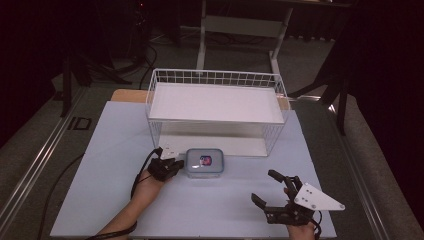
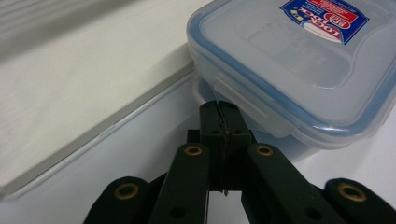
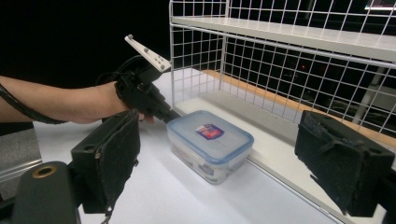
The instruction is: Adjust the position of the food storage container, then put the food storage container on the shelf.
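A: How do the left tongs (image 2: 219, 109) stand?

B: Their jaws are pressed flat together with nothing between them. In the left gripper view the closed tip sits right at the side of the plastic box (image 2: 299, 65), by the clip on its lid; whether it actually touches the clip I cannot tell.

A: And from above?

B: The left tongs (image 1: 176, 163) lie low on the table (image 1: 110, 150), just left of the plastic box (image 1: 204, 162), pointing at its side. In the right gripper view the left tongs (image 3: 169, 115) meet the box's far left corner.

A: The right tongs?

B: The right tongs (image 1: 267, 187) have their jaws spread wide and hold nothing. They sit near the front edge of the table, well apart from the box, which lies ahead and to their left.

A: Where is the box otherwise?

B: The plastic box (image 3: 210, 142) rests flat on the table, lid on, just in front of the wire rack (image 1: 216, 107), beside its lower shelf.
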Demonstrator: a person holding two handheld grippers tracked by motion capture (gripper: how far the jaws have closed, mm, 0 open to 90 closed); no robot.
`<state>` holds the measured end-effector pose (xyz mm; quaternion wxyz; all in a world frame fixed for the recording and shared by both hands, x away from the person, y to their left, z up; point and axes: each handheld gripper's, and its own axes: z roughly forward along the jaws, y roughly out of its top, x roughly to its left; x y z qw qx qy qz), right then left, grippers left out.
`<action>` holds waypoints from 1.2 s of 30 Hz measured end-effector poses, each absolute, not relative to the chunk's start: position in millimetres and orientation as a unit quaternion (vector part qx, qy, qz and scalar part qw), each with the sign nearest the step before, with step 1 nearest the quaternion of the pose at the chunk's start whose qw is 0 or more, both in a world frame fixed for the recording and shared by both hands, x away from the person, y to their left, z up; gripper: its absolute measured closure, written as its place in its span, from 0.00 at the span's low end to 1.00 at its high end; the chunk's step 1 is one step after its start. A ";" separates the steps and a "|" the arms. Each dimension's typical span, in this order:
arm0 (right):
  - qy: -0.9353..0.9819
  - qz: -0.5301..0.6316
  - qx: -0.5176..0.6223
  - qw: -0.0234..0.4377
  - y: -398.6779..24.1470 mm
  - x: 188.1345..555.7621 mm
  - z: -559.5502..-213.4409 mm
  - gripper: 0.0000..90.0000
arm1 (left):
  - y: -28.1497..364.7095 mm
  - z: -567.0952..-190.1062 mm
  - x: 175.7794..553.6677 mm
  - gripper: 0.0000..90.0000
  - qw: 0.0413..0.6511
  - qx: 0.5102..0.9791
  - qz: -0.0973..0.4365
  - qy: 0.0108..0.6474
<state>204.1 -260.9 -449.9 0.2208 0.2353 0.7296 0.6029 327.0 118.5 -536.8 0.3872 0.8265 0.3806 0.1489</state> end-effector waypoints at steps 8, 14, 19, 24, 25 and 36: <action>0.732 0.602 0.234 0.217 -260.2 204.4 -450.6 0.16 | 108.2 -537.5 330.3 1.00 0.396 0.825 0.139 0.378; 0.734 0.600 0.233 0.216 -259.8 205.1 -451.1 0.16 | 106.3 -535.7 328.4 1.00 0.392 0.830 0.132 0.375; 0.735 0.598 0.235 0.217 -260.0 204.9 -451.3 0.16 | 117.7 -527.5 319.6 0.97 0.422 0.814 0.144 0.372; 0.738 0.595 0.233 0.216 -258.1 203.5 -451.4 0.16 | 136.9 -514.8 304.8 0.75 0.439 0.803 0.125 0.383; 0.739 0.594 0.230 0.218 -257.4 203.2 -451.4 0.16 | 136.9 -514.8 304.8 0.71 0.439 0.803 0.125 0.383; 0.749 0.578 0.230 0.227 -248.9 200.3 -451.3 0.16 | 159.1 -500.7 278.9 0.06 0.486 0.794 0.073 0.358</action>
